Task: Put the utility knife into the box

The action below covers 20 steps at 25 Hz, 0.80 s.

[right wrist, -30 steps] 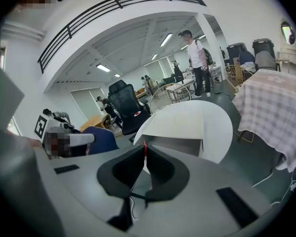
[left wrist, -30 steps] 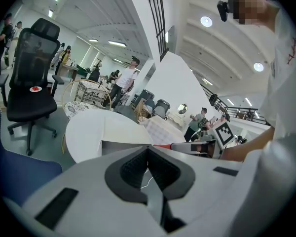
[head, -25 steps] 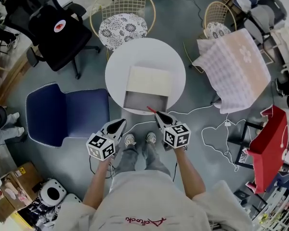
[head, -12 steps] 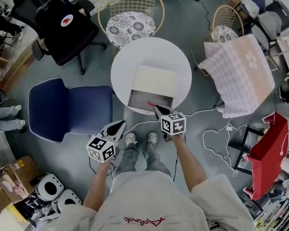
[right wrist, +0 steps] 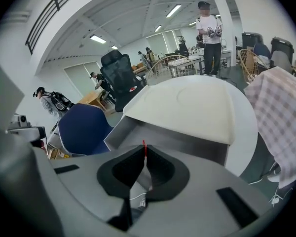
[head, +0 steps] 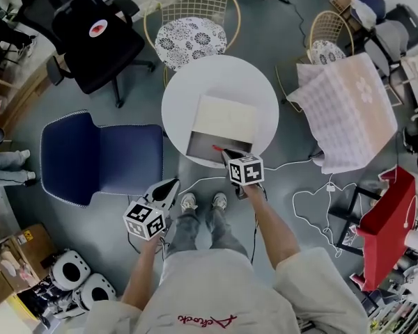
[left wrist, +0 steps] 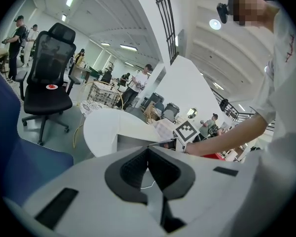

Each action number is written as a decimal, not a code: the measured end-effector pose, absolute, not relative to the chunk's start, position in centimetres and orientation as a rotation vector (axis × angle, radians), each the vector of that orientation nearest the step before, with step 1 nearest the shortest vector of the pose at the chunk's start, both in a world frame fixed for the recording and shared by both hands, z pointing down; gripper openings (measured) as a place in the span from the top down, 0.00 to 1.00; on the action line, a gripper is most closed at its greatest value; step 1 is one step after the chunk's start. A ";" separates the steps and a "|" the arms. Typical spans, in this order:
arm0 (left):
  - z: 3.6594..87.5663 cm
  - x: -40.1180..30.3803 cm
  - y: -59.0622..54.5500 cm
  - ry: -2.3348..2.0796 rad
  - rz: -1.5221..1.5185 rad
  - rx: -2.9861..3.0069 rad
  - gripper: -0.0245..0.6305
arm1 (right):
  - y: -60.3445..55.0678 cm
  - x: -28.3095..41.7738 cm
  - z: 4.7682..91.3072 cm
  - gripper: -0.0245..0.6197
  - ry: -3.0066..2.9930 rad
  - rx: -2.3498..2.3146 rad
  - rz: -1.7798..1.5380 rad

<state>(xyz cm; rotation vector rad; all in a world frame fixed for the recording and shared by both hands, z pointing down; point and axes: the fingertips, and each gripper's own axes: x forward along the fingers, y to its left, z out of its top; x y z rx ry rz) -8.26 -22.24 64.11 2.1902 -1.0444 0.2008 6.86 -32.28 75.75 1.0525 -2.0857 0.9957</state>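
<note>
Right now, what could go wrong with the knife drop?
1. The right gripper pinches the knife at its jaw tips, with only a thin red end showing. It may pivot or slip.
2. The box opening lies by the near edge of the table. An early release could miss it and land by the shoes.
3. Coming in low could nudge the box's near wall.

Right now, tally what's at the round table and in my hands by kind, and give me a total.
grippers: 2 (left gripper, right gripper)
utility knife: 1, red, clamped in the right gripper
box: 1, open at the near end
round table: 1, white
total: 5
</note>
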 end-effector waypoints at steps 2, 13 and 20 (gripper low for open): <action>64.2 -8.6 -22.1 -1.051 0.200 2.186 0.95 | -32.6 6.7 75.9 0.92 -2.079 1.049 0.997; 64.3 -9.6 -21.8 -1.075 0.189 2.164 0.95 | -33.8 6.6 77.6 0.92 -1.953 0.983 1.034; 64.3 -9.8 -21.8 -1.074 0.184 2.164 0.95 | -33.8 6.7 78.1 0.92 -1.930 0.988 1.054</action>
